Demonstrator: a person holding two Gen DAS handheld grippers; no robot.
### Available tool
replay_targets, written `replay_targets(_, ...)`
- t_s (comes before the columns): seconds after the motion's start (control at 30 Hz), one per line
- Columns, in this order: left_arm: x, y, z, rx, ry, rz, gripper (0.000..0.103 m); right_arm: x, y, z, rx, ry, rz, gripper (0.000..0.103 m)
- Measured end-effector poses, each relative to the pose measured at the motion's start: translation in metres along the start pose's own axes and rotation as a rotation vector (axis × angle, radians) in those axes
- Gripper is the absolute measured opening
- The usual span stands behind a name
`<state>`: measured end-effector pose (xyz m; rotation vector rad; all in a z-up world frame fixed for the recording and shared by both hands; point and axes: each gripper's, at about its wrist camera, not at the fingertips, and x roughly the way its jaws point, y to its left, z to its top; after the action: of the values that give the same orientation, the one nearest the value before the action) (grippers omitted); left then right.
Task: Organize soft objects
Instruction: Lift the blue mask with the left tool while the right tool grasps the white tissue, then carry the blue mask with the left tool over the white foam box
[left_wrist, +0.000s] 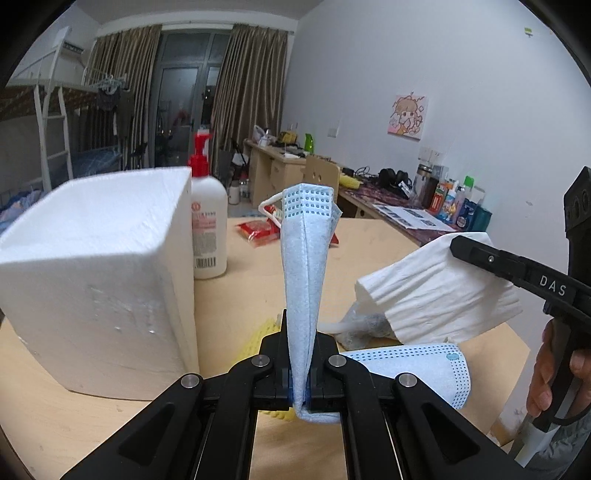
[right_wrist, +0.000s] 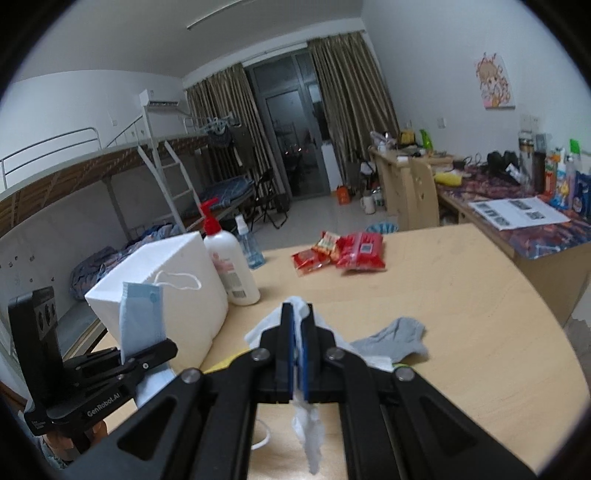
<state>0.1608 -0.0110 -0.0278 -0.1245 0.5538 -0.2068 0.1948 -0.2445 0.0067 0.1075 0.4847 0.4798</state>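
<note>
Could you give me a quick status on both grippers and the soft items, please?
Left gripper shut on blue face mask. Right gripper shut on white tissue. Grey sock on table. Foam box close left.

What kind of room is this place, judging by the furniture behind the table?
Most likely a shared dormitory room: a bunk bed with a ladder along one wall, study desks crowded with bottles and headphones along the other, and a curtained glass door at the far end.
</note>
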Motion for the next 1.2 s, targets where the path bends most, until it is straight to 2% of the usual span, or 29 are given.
replay_targets(0.4, -0.042, -0.015, 0.001, 0.055, -0.067, 0.027, 0.003, -0.038, 0.008, -0.004, 0.001, -0.072, -0.007, 0.005)
replay_targets(0.7, -0.061, -0.022, -0.003, 0.083, -0.096, 0.045, 0.003, -0.05, 0.019, -0.008, -0.014, -0.096, 0.007, 0.005)
replay_targets(0.93, -0.08, -0.017, -0.004, 0.078, -0.119, 0.082, 0.003, -0.047, 0.036, -0.008, -0.036, -0.099, 0.063, 0.005)
replay_targets(1.2, -0.11, 0.005, -0.01, 0.046, -0.136, 0.183, 0.003, -0.034, 0.068, -0.009, -0.084, -0.085, 0.173, 0.005)
